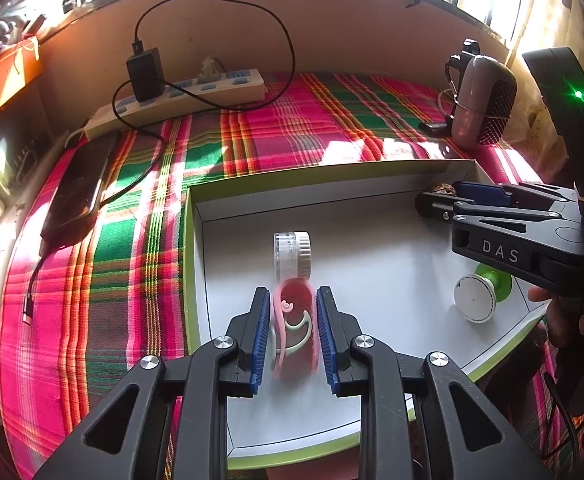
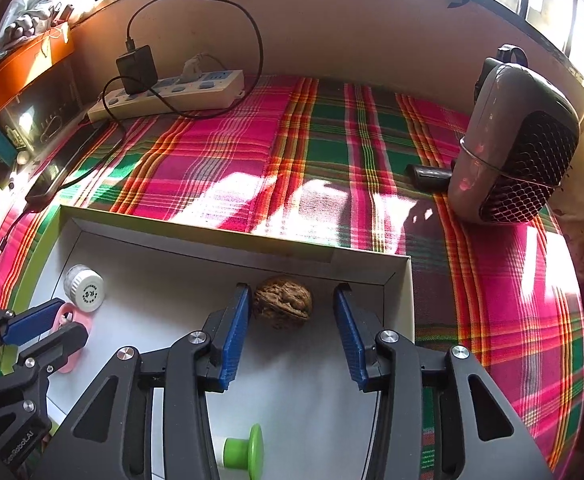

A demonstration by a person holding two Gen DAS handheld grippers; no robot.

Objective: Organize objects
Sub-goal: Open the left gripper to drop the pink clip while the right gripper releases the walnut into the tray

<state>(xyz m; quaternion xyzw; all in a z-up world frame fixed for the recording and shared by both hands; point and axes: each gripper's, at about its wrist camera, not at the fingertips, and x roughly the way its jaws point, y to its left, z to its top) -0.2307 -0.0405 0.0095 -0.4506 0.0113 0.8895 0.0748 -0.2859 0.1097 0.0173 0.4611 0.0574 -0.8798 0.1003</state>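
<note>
A shallow white box with a green rim (image 1: 331, 174) (image 2: 228, 236) lies on the plaid cloth. Inside, a pink clip-like holder with a pale green hook (image 1: 295, 322) lies between the fingers of my left gripper (image 1: 293, 300); the pads stand close on both sides, but contact is unclear. A clear jar with a white lid (image 1: 292, 255) (image 2: 84, 287) lies just beyond it. My right gripper (image 2: 291, 298) is open around a walnut (image 2: 283, 301) in the box's far right corner; the left pad is beside the walnut. A green-and-white knob (image 1: 479, 294) (image 2: 244, 450) lies near the box's front.
A power strip with a charger (image 1: 180, 94) (image 2: 172, 92) and a black phone (image 1: 78, 192) lie at the back left. A grey speaker (image 1: 483, 104) (image 2: 515, 148) stands at the back right, with a small black item (image 2: 429, 176) beside it. An orange box (image 2: 28, 68) sits at the left.
</note>
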